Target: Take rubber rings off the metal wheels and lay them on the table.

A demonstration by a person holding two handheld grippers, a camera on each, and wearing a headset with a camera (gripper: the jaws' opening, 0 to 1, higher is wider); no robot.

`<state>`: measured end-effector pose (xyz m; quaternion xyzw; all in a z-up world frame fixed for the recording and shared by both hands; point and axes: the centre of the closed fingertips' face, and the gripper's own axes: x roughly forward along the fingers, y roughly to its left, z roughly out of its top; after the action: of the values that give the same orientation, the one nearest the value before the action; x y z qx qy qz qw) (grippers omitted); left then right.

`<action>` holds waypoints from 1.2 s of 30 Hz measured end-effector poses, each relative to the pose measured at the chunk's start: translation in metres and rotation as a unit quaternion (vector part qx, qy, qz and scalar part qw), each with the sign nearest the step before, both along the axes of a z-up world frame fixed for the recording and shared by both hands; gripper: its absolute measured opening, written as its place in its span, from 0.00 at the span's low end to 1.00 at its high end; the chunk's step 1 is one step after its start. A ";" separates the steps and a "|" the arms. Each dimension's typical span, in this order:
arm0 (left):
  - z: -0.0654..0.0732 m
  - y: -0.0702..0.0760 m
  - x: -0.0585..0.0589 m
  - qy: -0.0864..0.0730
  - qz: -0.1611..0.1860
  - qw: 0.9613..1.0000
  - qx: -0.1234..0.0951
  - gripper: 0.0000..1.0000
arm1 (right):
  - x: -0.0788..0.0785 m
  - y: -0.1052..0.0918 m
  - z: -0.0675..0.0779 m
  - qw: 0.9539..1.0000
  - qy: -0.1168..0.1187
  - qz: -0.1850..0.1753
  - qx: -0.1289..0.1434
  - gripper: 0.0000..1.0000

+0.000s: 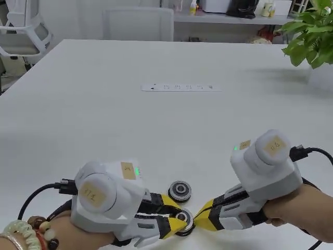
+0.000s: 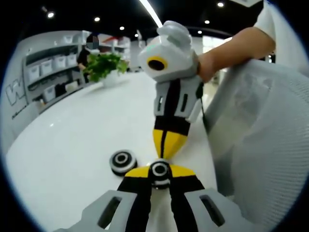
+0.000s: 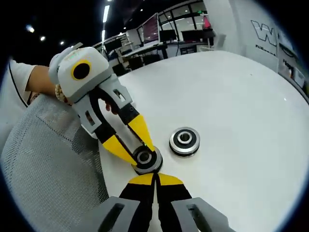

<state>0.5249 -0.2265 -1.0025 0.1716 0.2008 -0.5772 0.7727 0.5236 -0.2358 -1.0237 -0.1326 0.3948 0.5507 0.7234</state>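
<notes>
Near the table's [image 1: 166,62] front edge, the left claw [image 1: 176,213] grips one metal wheel [image 1: 184,219], a yellow jaw on either side of it. The right claw [image 1: 202,219] meets it nose to nose, jaws pressed together. The right gripper view shows its tips touching the wheel's rim. Whether they pinch the ring cannot be told in any view. The second wheel [image 1: 180,190] lies flat just beside them, free, its dark rubber ring [image 3: 185,152] clearest in the right gripper view. The head view adds a socket strip [image 1: 181,87] well apart mid-table and a plant [image 1: 312,36] at the far right.
</notes>
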 end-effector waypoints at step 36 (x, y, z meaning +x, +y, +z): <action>0.000 0.000 0.000 -0.003 -0.002 1.000 0.001 0.14 | 0.003 0.005 0.016 0.976 0.150 -0.141 0.068 0.00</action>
<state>0.5248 -0.2265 -1.0023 0.1750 0.1989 -0.5780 0.7719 0.5266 -0.2304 -1.0077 0.0581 0.4752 0.4823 0.7336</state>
